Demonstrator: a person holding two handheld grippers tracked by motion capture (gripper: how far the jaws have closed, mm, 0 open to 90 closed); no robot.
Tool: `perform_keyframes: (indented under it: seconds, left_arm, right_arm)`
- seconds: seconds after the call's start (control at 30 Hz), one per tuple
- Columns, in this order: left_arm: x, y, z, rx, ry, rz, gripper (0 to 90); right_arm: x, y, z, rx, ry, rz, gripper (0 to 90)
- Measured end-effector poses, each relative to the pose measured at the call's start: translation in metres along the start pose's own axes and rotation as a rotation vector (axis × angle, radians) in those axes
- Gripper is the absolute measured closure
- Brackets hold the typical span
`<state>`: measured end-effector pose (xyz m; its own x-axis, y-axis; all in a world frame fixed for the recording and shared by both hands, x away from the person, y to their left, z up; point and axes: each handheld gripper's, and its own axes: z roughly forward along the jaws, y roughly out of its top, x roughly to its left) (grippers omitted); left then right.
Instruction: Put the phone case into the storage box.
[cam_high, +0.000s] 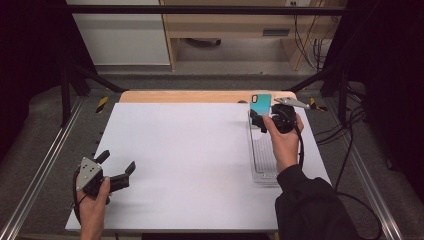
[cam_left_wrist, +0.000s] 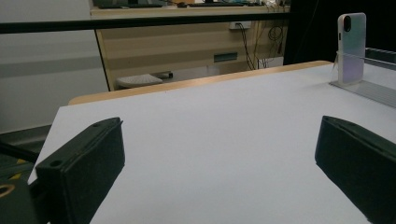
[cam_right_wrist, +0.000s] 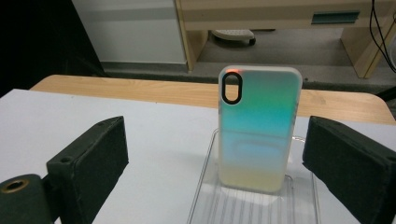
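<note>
At the near left of the white rectangular table top (cam_high: 190, 160), the left gripper (cam_high: 119, 167) rests with its jaws spread wide and nothing between them. Farther off, on the right, the right gripper (cam_high: 258, 120) has its jaws spread on either side of the iridescent teal-to-cream phone case (cam_right_wrist: 256, 128) without touching it. The case stands upright at the far end of the clear ribbed plastic tray (cam_high: 261, 155).

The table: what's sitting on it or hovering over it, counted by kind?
Phone case, standing upright: 1
Clear slotted rack holding it: 1
Hand-held claws, left claw and right claw, both open: 2
Total: 4
</note>
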<state>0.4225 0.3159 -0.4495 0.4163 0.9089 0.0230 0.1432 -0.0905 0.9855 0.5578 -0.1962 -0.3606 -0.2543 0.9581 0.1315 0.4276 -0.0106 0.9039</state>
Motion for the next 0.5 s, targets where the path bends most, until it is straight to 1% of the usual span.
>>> perform_keyframes:
  seconds: [0.07, 0.1, 0.17, 0.27, 0.4, 0.43, 0.5]
  left_arm:
    - [0.0, 0.0, 0.0, -0.001, -0.003, -0.002, 1.0]
    - [0.0, 0.0, -0.001, -0.001, -0.003, -0.002, 1.0]
    - [-0.001, 0.0, -0.001, 0.001, -0.007, 0.001, 1.0]
    - [-0.002, 0.001, -0.001, 0.001, -0.011, 0.002, 1.0]
    - [-0.003, 0.001, -0.001, 0.006, -0.015, 0.007, 1.0]
    - [-0.003, 0.001, -0.001, 0.007, -0.014, 0.011, 1.0]
    - [-0.003, 0.001, -0.002, 0.004, -0.013, 0.008, 1.0]
  right_arm:
    - [0.0, 0.001, -0.003, -0.009, 0.009, -0.004, 7.0]
    - [-0.001, 0.002, -0.008, -0.024, 0.023, -0.006, 6.8]
    - [-0.001, 0.002, -0.009, -0.03, 0.027, -0.006, 6.5]
    - [-0.001, 0.004, -0.017, -0.055, 0.044, -0.008, 5.8]
    - [-0.003, 0.005, -0.026, -0.091, 0.062, -0.022, 4.8]
    - [-0.004, 0.006, -0.031, -0.108, 0.071, -0.029, 4.4]
    - [-0.005, 0.005, -0.033, -0.115, 0.072, -0.034, 4.3]
